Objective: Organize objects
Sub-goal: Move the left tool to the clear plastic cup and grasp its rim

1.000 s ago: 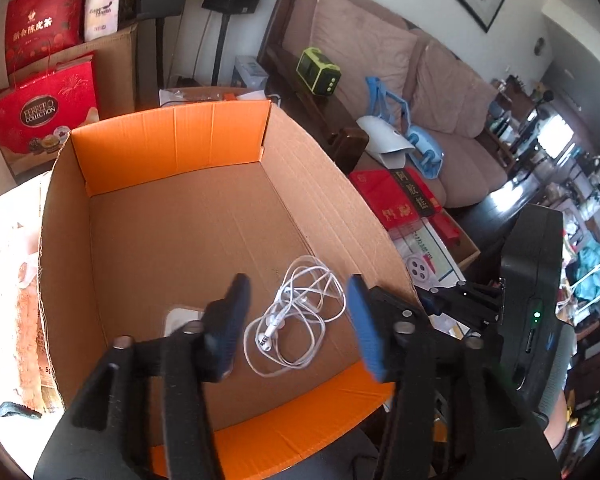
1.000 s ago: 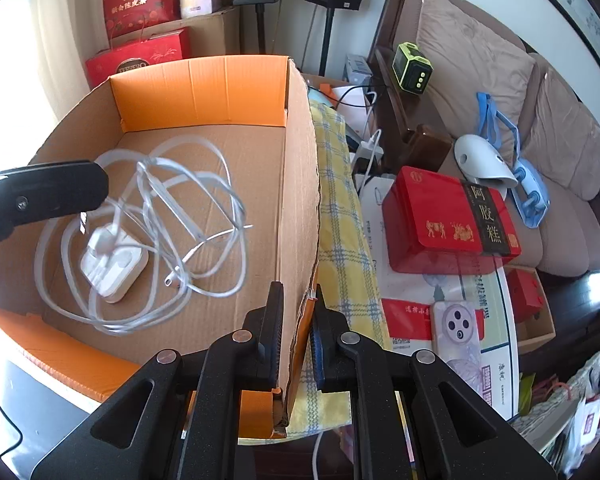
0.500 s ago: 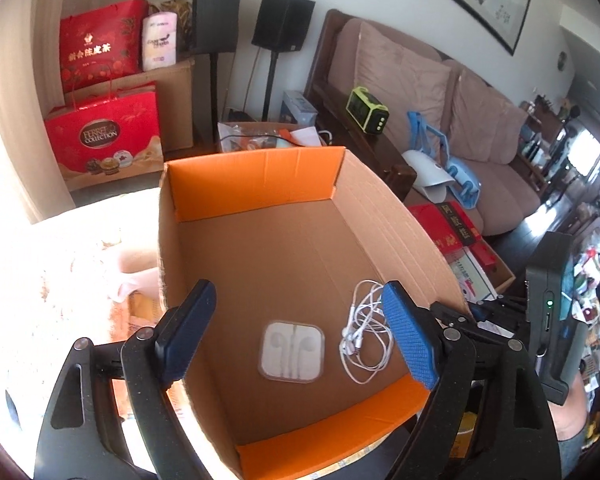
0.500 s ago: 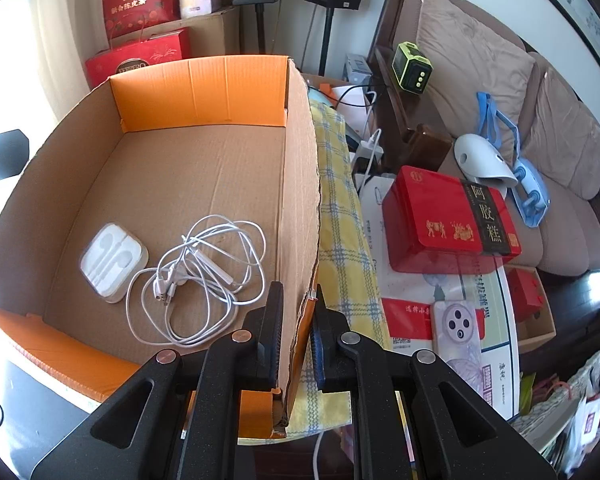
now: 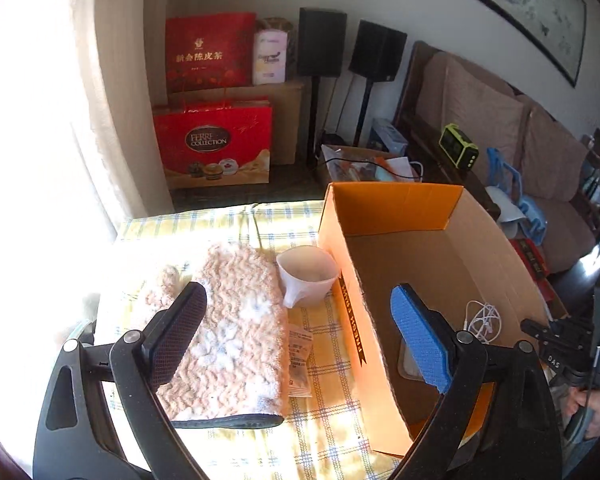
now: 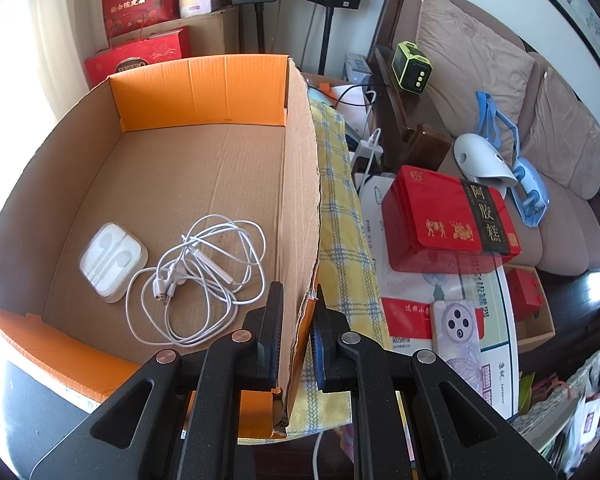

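Opening, left tool (image 5: 296, 336) hangs empty — right tool (image 6: 296, 340) pinches box wall (image 6: 300, 200).

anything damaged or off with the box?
Yes. The cardboard box has a ragged, torn top edge on the wall pinched by the right gripper. Inside, the earphone cable lies in a loose tangle beside its case.

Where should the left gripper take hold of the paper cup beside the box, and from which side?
Grip the paper cup across its upper wall, coming from above: it stands upright, but the box and fluffy slipper crowd its sides.
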Available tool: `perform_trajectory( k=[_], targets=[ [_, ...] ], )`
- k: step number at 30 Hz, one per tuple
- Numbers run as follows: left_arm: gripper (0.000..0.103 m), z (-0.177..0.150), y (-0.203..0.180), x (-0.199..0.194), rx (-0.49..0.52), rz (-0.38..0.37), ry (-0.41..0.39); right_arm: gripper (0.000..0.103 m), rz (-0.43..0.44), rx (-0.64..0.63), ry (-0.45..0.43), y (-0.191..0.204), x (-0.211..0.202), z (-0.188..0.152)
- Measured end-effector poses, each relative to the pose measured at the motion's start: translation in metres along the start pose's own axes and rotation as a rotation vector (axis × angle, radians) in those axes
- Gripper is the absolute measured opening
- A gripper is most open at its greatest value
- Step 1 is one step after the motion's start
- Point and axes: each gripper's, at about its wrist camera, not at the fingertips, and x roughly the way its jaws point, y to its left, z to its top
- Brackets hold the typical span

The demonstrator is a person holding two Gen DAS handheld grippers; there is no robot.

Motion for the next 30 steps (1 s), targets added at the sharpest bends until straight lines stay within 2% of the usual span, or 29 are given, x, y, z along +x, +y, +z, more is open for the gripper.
perform_trajectory(
  k=[5, 9, 11, 13, 15, 17, 23, 29, 30],
  targets=[
    [0.093, 0.004, 0.032, 0.01, -0.061, 0.05, 0.009, 0.012, 0.0, 0.0, 0.0, 0.0, 0.0, 0.0],
    [0.091, 0.006, 0.049, 0.029, -0.121, -0.037, 0.051, 0.012, -0.002, -0.002, 0.001, 0.0, 0.0, 0.0],
    [0.088, 0.006, 0.051, 0.041, -0.119, -0.071, 0.075, 0.012, -0.001, -0.002, 0.001, -0.001, 0.0, -0.001],
    [0.081, 0.005, 0.05, 0.054, -0.1, -0.075, 0.095, 0.012, 0.0, -0.001, 0.001, -0.001, 0.0, -0.001],
    [0.068, 0.003, 0.044, 0.067, -0.058, -0.074, 0.112, 0.012, 0.0, -0.001, 0.002, -0.001, 0.0, -0.002],
    [0.062, 0.0, 0.035, 0.078, -0.011, -0.069, 0.129, 0.012, 0.0, -0.002, 0.002, -0.001, 0.0, -0.003],
    [0.053, -0.008, 0.013, 0.098, 0.095, -0.026, 0.145, 0.013, 0.0, -0.003, 0.005, -0.001, 0.0, -0.004],
    [0.04, -0.01, 0.003, 0.111, 0.134, -0.031, 0.18, 0.013, 0.001, -0.003, 0.005, 0.0, -0.001, -0.003],
    [0.035, -0.01, 0.002, 0.112, 0.143, -0.031, 0.18, 0.013, 0.001, -0.002, 0.005, 0.0, -0.001, -0.003]
  ],
)
